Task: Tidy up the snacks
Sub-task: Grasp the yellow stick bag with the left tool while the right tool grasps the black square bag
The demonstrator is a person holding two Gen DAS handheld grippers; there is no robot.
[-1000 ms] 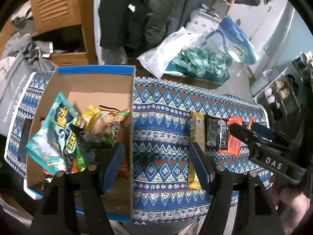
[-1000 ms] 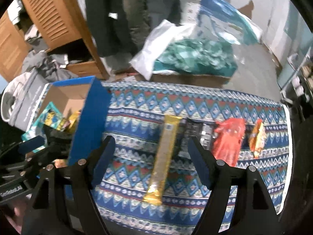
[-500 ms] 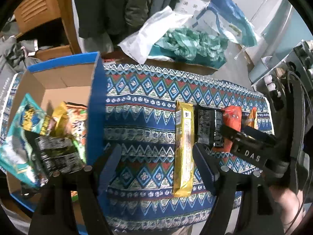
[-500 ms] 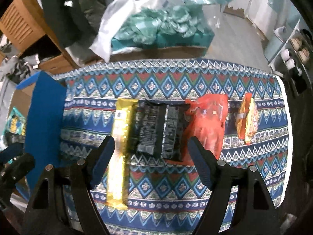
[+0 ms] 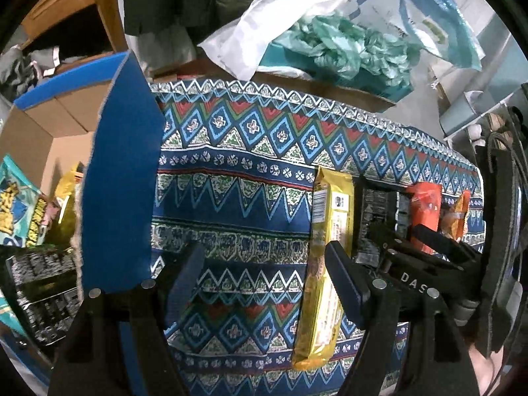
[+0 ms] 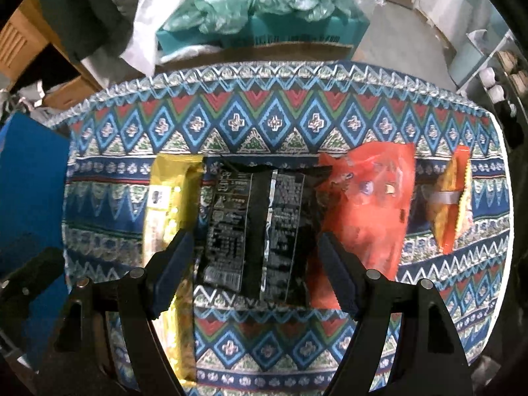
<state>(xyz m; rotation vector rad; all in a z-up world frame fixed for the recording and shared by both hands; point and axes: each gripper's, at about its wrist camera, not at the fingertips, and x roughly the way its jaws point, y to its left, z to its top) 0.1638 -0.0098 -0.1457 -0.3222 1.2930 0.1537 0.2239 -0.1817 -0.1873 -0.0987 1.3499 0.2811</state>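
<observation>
Right hand-held gripper [image 6: 254, 270]: jaws spread wide, holding nothing, poised low over the black snack packet [image 6: 260, 224], one finger at each side of it.
Left hand-held gripper [image 5: 264, 277]: jaws apart and empty, above the patterned cloth, its right finger overlapping the yellow biscuit pack [image 5: 325, 254] in view.
Snack row: on the worktop [image 6: 274, 118], left to right, lie the yellow biscuit pack [image 6: 165, 217], black snack packet, orange-red bag [image 6: 373, 211] and a small orange packet [image 6: 450, 204]; the black packet touches or overlaps its neighbours on both sides.
Cardboard box [image 5: 66, 122]: at the worktop's left end, open, with a blue flap [image 5: 122, 178] standing up between its inside and the snack row.
Box contents: a teal bag [image 5: 13, 211], a yellow wrapper [image 5: 69, 188] and a black printed packet [image 5: 43, 290].
Behind the worktop: a white plastic bag [image 5: 264, 36], crumpled green plastic [image 5: 346, 46] on a teal carton, hanging dark clothing.
Far right: shelving, blurred.
</observation>
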